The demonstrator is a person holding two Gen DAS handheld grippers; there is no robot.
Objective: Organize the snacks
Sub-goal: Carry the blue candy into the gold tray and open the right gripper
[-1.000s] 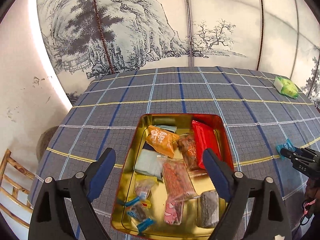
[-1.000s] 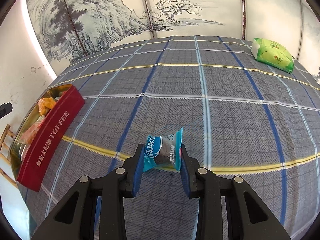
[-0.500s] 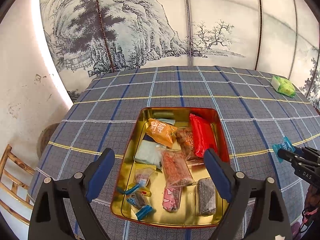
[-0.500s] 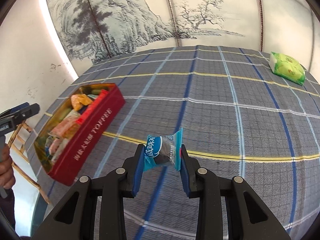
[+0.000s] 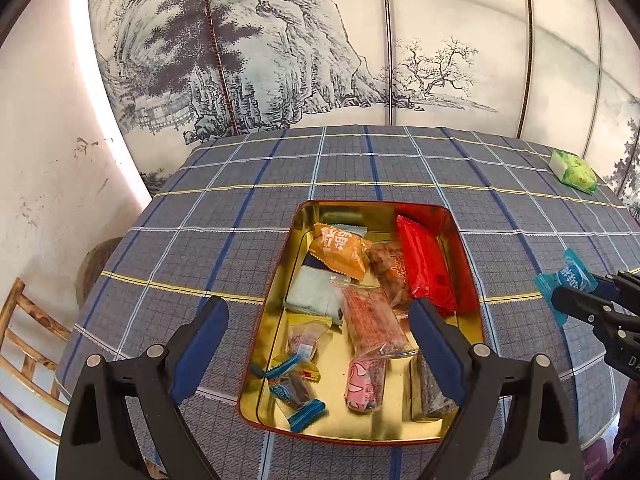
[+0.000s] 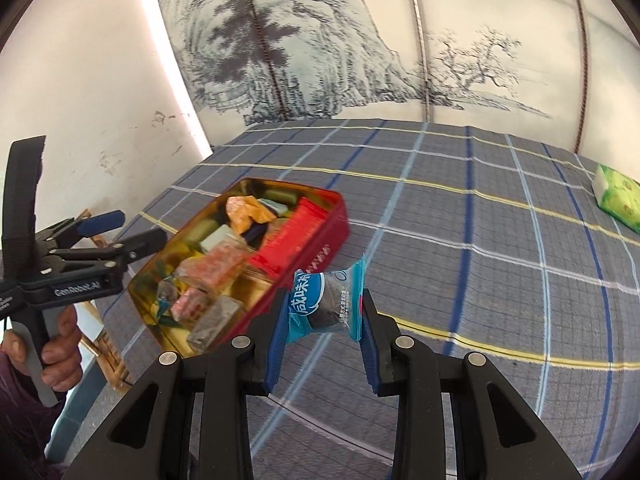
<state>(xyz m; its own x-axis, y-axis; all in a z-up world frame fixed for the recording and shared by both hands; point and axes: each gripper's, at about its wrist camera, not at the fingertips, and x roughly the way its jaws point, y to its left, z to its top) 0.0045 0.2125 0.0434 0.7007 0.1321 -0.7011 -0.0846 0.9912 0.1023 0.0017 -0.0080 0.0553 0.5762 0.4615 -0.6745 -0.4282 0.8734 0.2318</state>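
Right tongs [image 6: 322,316] carried clamped blue snack packet [image 6: 326,304] nearer tin [image 6: 320,248]; left tongs [image 5: 316,344] apart.

In the right wrist view the snacks in the red tin [image 6: 320,236] are smeared by motion, so their wrappers cannot be read. The left tongs [image 5: 320,336] cover part of the dark packet [image 5: 430,396] in the tin's near corner. The right tongs [image 5: 576,298] are cut off by the picture's edge, as is the wooden chair [image 5: 24,344].
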